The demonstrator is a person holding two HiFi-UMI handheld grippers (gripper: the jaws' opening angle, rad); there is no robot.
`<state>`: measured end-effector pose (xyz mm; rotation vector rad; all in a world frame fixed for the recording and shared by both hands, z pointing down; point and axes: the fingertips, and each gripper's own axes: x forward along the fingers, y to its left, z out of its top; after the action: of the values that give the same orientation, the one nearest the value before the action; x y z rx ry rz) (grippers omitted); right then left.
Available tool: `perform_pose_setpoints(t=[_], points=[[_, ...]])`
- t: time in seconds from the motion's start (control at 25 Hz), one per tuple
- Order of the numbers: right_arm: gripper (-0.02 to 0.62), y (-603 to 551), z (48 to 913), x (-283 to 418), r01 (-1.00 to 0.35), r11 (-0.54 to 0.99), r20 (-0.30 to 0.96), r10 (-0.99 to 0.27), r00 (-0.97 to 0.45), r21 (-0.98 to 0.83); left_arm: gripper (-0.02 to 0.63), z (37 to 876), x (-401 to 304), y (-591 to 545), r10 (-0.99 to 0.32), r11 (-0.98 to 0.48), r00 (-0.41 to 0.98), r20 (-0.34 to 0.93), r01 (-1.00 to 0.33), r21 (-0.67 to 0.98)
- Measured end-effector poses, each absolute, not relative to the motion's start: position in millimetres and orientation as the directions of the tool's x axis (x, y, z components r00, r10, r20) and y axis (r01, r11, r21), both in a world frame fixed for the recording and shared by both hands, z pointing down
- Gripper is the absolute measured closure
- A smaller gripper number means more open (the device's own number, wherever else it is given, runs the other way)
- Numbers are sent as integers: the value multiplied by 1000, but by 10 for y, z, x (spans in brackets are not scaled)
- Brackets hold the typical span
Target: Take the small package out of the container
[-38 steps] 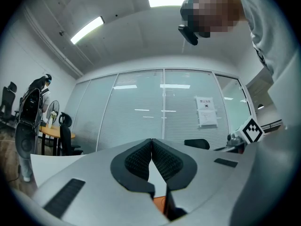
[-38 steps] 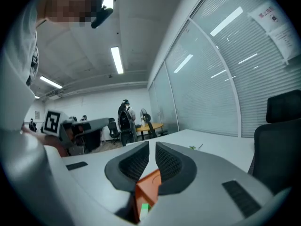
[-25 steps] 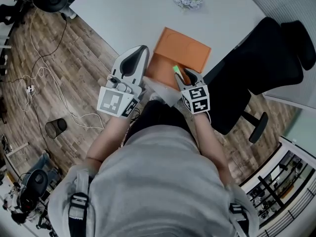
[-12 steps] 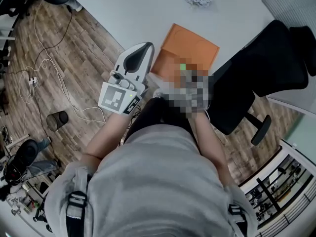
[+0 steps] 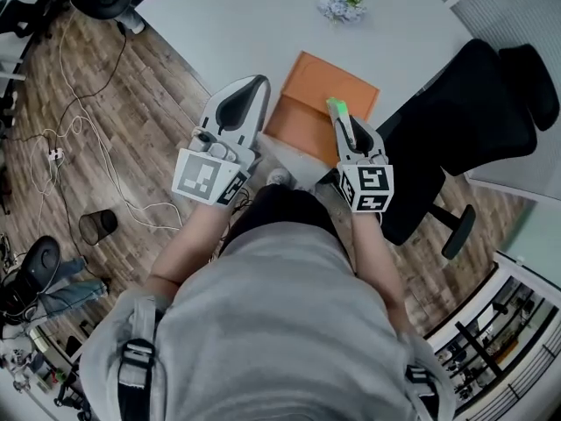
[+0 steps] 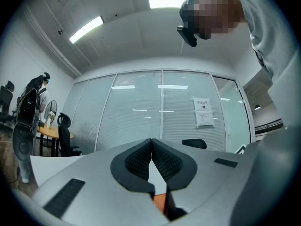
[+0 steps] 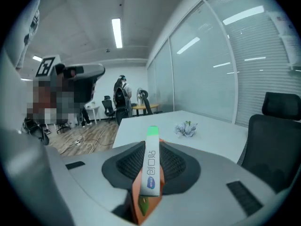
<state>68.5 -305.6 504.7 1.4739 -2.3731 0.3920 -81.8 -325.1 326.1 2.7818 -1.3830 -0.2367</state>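
Small package being pinched in the right gripper over the orange container

The left gripper [image 5: 255,84] is hovering at the tabletop [image 5: 237,20] edge just left of the container [image 5: 308,82], its jaws sitting together with nothing between them. The right gripper [image 5: 339,117] is closing its jaws on the small package [image 5: 336,106], which is standing edge-on between the pads over the container's right side, its green end poking past the tips. A black chair [image 5: 478,95] is standing further right.
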Motion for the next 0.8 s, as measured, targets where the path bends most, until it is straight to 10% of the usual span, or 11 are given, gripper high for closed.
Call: perform_pose_setpoints(t=[0.8], points=[[482,-2876,2642,1664,-969,236,-192,-957,-218,-74,586,2490,-528,-3228,-785,-602,580,-217,-797,48]])
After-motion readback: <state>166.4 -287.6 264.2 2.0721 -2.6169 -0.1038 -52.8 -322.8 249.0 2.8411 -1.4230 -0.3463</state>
